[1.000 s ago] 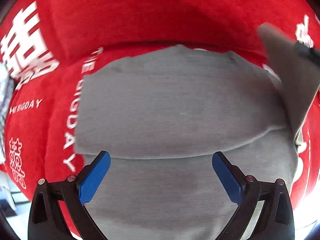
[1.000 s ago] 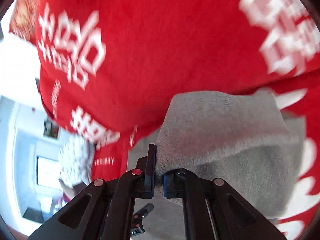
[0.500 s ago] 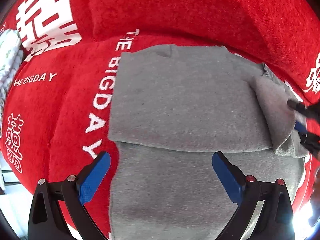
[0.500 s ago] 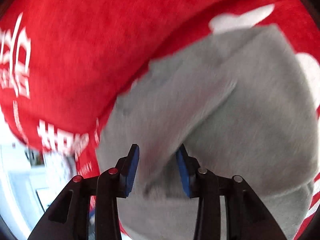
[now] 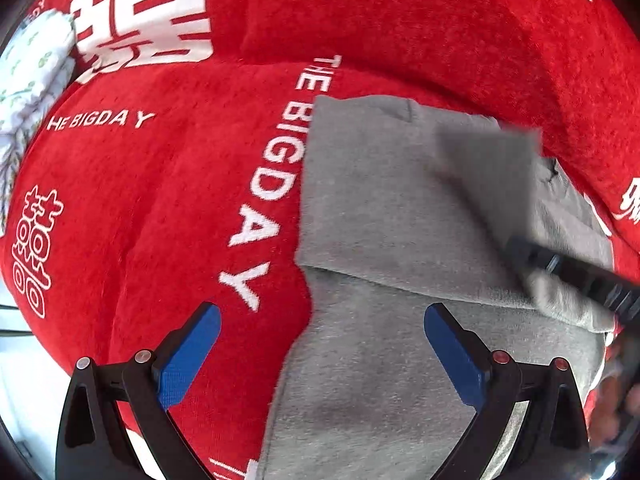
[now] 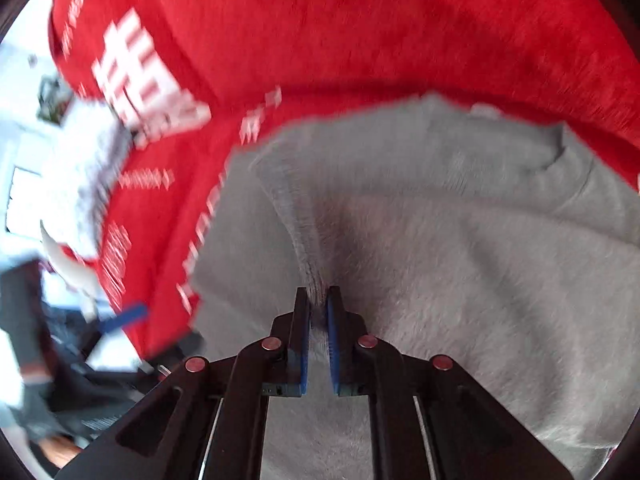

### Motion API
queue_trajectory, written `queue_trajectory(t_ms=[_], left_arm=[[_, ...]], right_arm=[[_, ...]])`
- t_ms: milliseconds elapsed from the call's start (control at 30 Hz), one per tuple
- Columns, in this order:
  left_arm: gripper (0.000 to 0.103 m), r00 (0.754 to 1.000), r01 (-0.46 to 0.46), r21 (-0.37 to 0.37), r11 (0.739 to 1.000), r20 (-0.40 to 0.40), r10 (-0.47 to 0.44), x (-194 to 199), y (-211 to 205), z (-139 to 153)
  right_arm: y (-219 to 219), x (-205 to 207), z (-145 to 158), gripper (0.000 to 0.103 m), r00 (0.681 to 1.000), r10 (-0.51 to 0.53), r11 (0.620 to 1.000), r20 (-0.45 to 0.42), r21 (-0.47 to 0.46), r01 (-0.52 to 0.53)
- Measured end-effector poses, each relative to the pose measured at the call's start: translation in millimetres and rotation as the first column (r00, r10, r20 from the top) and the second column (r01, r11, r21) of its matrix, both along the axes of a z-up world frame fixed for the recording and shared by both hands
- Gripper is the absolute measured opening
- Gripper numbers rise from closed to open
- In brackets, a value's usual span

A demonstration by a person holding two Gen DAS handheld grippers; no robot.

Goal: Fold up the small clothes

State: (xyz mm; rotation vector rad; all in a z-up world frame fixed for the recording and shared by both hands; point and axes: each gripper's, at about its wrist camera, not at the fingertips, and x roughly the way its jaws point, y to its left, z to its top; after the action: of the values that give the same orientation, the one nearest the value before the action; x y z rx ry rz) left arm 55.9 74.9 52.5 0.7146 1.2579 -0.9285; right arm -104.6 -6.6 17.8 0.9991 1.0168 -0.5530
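Note:
A small grey garment (image 5: 380,208) lies on a red blanket (image 5: 160,208) with white lettering, one part folded over the rest. My left gripper (image 5: 320,344) is open and empty above the garment's left edge. My right gripper (image 6: 318,304) is shut on a raised fold of the grey garment (image 6: 460,240) and holds a flap over the garment's right side; it shows in the left wrist view (image 5: 516,248) as a dark bar with blurred grey cloth above it.
The red blanket (image 6: 360,32) rises in a thick fold behind the garment. A white patterned cloth (image 5: 28,80) lies at the far left. Blurred room and furniture show at the left of the right wrist view.
My right gripper opened half a second ago and is now shut on the cloth again, carrying a flap leftward over the garment. The left gripper drifted left, staying open.

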Motion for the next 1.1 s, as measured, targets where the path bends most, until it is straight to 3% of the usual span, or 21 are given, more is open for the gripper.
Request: queue_trajectory(t_ms=[33, 167, 267, 367, 467, 567, 667, 700, 733, 767, 900, 1033, 1100], left_arm=[[0.102, 1.0, -0.003, -0.002, 1.0, -0.004, 0.003, 0.7, 0.6, -0.2], [0.102, 1.0, 0.002, -0.015, 1.0, -0.031, -0.003, -0.5, -4.9, -0.2], [0.102, 0.997, 0.015, -0.026, 1.0, -0.069, -0.017, -6.4, -15.7, -2.1], [0.102, 0.995, 0.022, -0.033, 0.999, -0.099, -0.025, -13.7, -29.0, -5.9], [0.102, 0.994, 0.039, -0.044, 0.998, -0.103, -0.043, -21.0, -44.3, -9.7], [0.102, 0.994, 0.042, -0.035, 0.998, -0.098, -0.046, -24.3, -57.5, -18.8], [0.102, 0.995, 0.043, -0.002, 0.999, -0.092, -0.043, -26.9, -66.5, -31.0], [0.102, 0.995, 0.049, 0.007, 0.999, -0.082, -0.049, -28.4, -68.1, -33.1], [0.102, 0.996, 0.055, 0.011, 0.998, -0.073, -0.054, -29.4, -68.6, -33.7], [0.102, 0.996, 0.061, 0.015, 0.998, -0.06, -0.06, -31.7, -69.4, -34.2], [0.102, 0.996, 0.084, 0.03, 0.996, -0.027, -0.083, -40.2, -68.9, -36.2], [0.102, 0.994, 0.103, 0.045, 0.994, 0.025, -0.104, -53.1, -67.1, -38.3], [0.102, 0.995, 0.097, 0.05, 0.994, 0.019, -0.098, -53.5, -66.0, -34.9]], right_arm=[[4.7, -0.9, -3.1, 0.014, 1.0, 0.013, 1.0, -0.018, 0.008, -0.013], [10.4, -28.9, -2.4, 0.047, 1.0, -0.024, 0.999, 0.006, 0.045, 0.024], [13.3, -61.3, 2.3, 0.047, 0.994, -0.105, 0.992, 0.032, 0.078, 0.102], [14.6, -119.9, 0.2, 0.047, 0.962, -0.27, 0.953, 0.039, 0.149, 0.262], [21.9, -182.0, -4.2, 0.047, 0.879, -0.477, 0.862, 0.02, 0.205, 0.463], [28.4, -242.8, -9.3, 0.047, 0.744, -0.667, 0.728, 0.027, 0.236, 0.644], [28.3, -279.1, -22.7, 0.044, 0.596, -0.802, 0.583, 0.047, 0.286, 0.761], [26.0, -287.1, -26.2, 0.034, 0.556, -0.828, 0.548, 0.068, 0.31, 0.777], [23.1, -290.4, -26.5, 0.007, 0.543, -0.836, 0.537, 0.073, 0.307, 0.786], [18.8, -292.3, -23.3, 0.007, 0.553, -0.83, 0.548, 0.072, 0.285, 0.786], [8.1, -284.3, -1.9, 0.006, 0.68, -0.729, 0.684, 0.079, 0.135, 0.717], [6.2, -291.3, -21.3, 0.007, 0.733, -0.68, 0.724, 0.002, 0.156, 0.672], [10.7, -306.8, -23.6, 0.011, 0.736, -0.676, 0.727, 0.025, 0.187, 0.661]])
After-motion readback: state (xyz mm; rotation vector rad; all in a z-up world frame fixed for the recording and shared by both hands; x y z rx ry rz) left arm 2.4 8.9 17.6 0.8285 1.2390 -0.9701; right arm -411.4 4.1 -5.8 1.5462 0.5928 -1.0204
